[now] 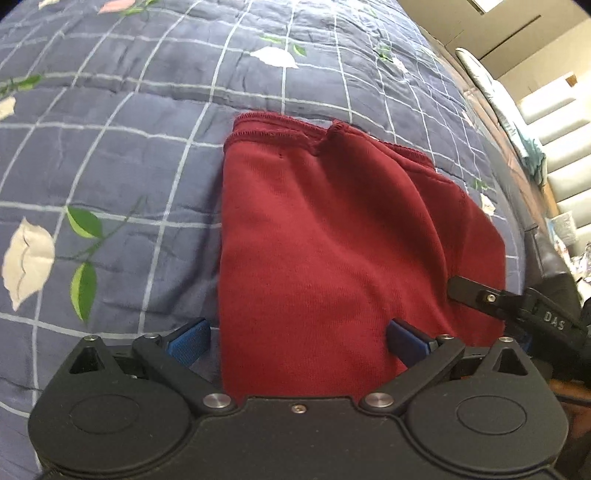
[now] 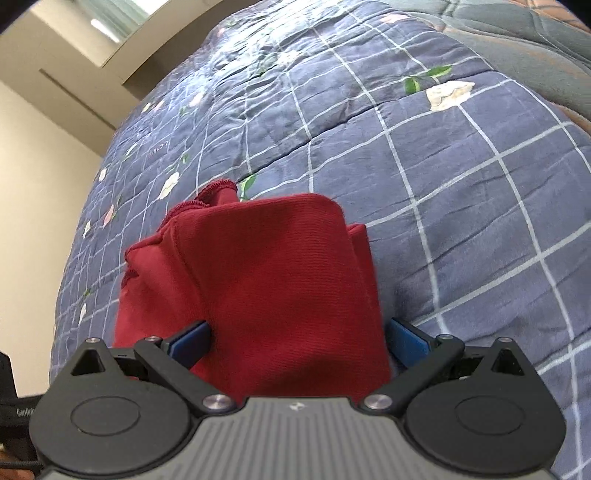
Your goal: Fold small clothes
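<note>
A small dark red garment [image 1: 332,243] lies folded on the blue checked quilt [image 1: 110,155]. Its stitched hem is at the far end. My left gripper [image 1: 297,341] is open, its blue pads [image 1: 188,343] spread wide over the garment's near left edge. My right gripper [image 2: 297,341] is open too, its blue pads [image 2: 406,343] spread either side of the garment's [image 2: 273,280] near right part. A black finger of the right gripper [image 1: 480,295] shows in the left wrist view over the cloth's right edge. Neither gripper holds cloth.
The quilt [image 2: 461,184] with white flowers and green leaves covers the bed. The bed's right edge [image 1: 532,229] drops to clutter and pale furniture [image 1: 554,110]. A grey-green blanket [image 2: 517,33] lies at the far right. A beige wall [image 2: 37,184] stands left.
</note>
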